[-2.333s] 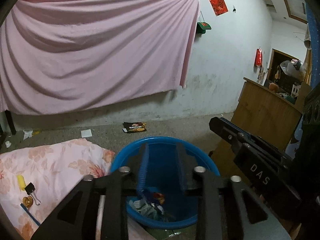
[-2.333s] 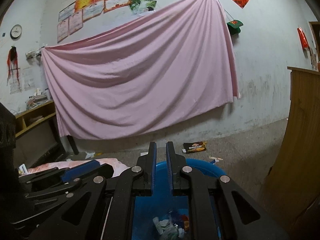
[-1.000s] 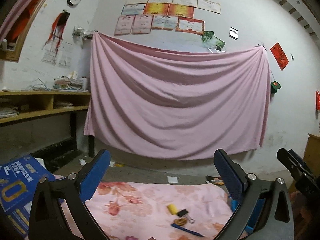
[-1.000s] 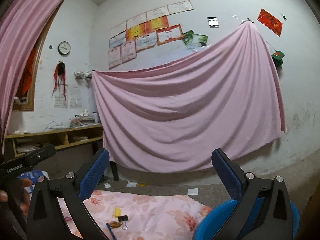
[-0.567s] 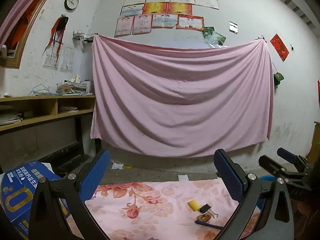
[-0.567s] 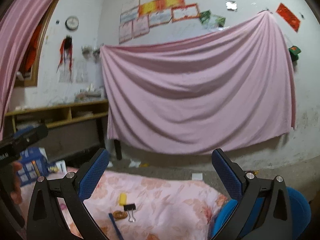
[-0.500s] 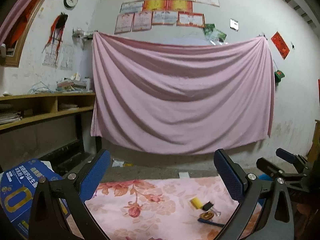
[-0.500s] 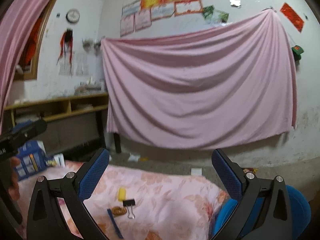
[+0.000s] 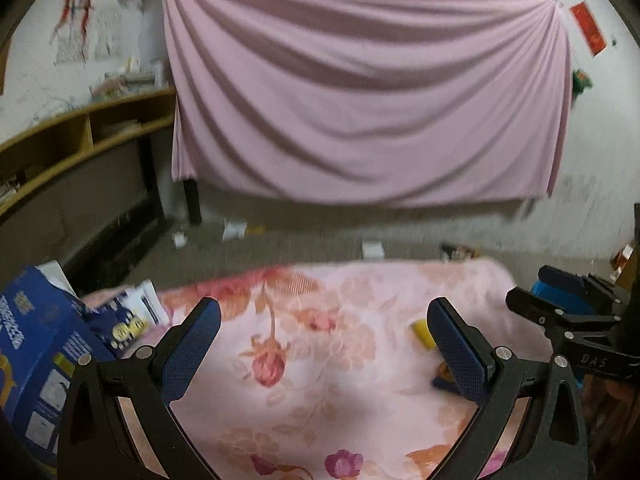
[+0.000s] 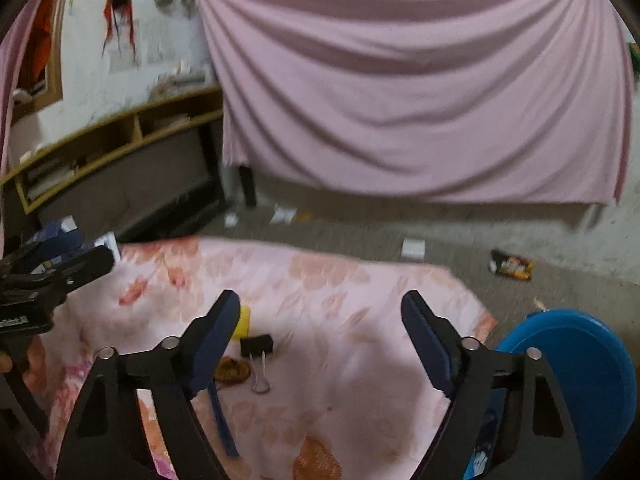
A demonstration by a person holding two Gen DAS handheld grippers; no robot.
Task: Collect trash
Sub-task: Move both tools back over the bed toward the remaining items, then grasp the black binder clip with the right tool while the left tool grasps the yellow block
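left gripper (image 9: pixel 322 322): jaws spread wide, nothing between them, nothing touched; hangs over the floral cloth (image 9: pixel 332 360).
right gripper (image 10: pixel 320 312): jaws apart and closing, nothing between the pads, nothing touched; pointed down at the same cloth.
yellow piece (image 10: pixel 242 322): on the cloth, just beside the right gripper's left finger, partly hidden by it.
black binder clip (image 10: pixel 258 354): on the cloth, between the right gripper's fingers, nearer the left one, touching neither.
brown round scrap (image 10: pixel 232 372): on the cloth, just left of the clip, by the left finger.
blue strip (image 10: pixel 222 420): on the cloth, below the scrap.
blue bin (image 10: pixel 580 380): right of the cloth, partly behind the right gripper's right finger.
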